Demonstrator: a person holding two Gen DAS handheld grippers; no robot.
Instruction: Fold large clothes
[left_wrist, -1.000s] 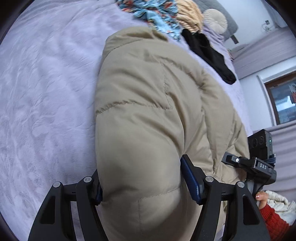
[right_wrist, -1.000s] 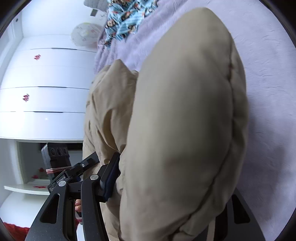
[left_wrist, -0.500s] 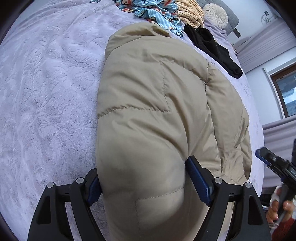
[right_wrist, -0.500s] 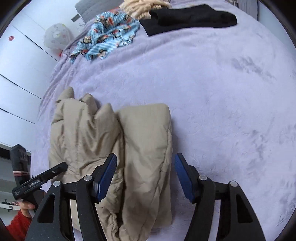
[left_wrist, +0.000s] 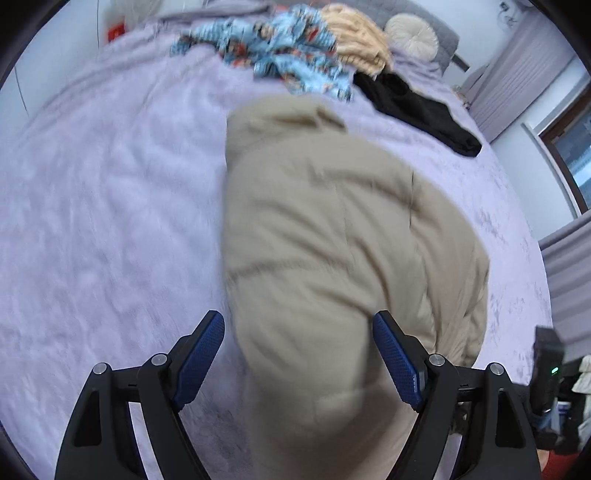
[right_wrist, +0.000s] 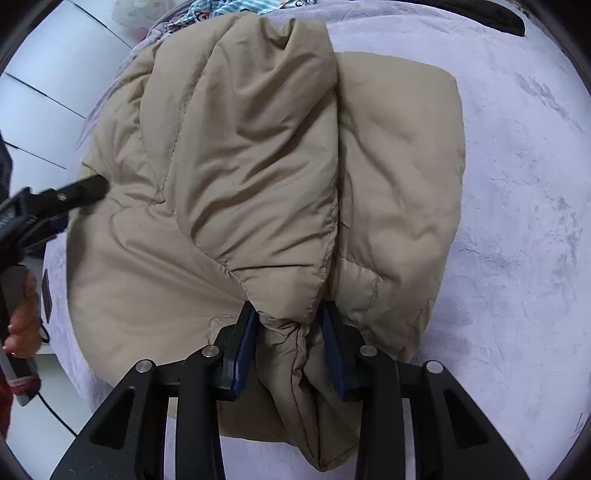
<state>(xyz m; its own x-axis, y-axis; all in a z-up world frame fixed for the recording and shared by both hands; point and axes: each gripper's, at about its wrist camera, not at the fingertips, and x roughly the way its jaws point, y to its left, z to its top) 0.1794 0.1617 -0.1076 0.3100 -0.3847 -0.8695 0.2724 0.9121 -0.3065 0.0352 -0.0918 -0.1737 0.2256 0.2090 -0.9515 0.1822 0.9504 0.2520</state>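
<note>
A beige puffer jacket lies folded on the lilac bedspread. In the left wrist view my left gripper is open, its blue pads wide apart on either side of the jacket's near end. In the right wrist view the jacket fills the frame and my right gripper is shut on a bunched fold of it at the near edge. The left gripper also shows in the right wrist view, at the jacket's left edge. The view is motion-blurred in the left wrist frame.
At the bed's far end lie a blue patterned garment, a tan knit, a black garment and a round cushion. White cupboard doors stand left of the bed. A window is at right.
My left gripper has opened and let go of the jacket's end. My right gripper, open half a second ago, has moved in and shut on a fold of the jacket.
</note>
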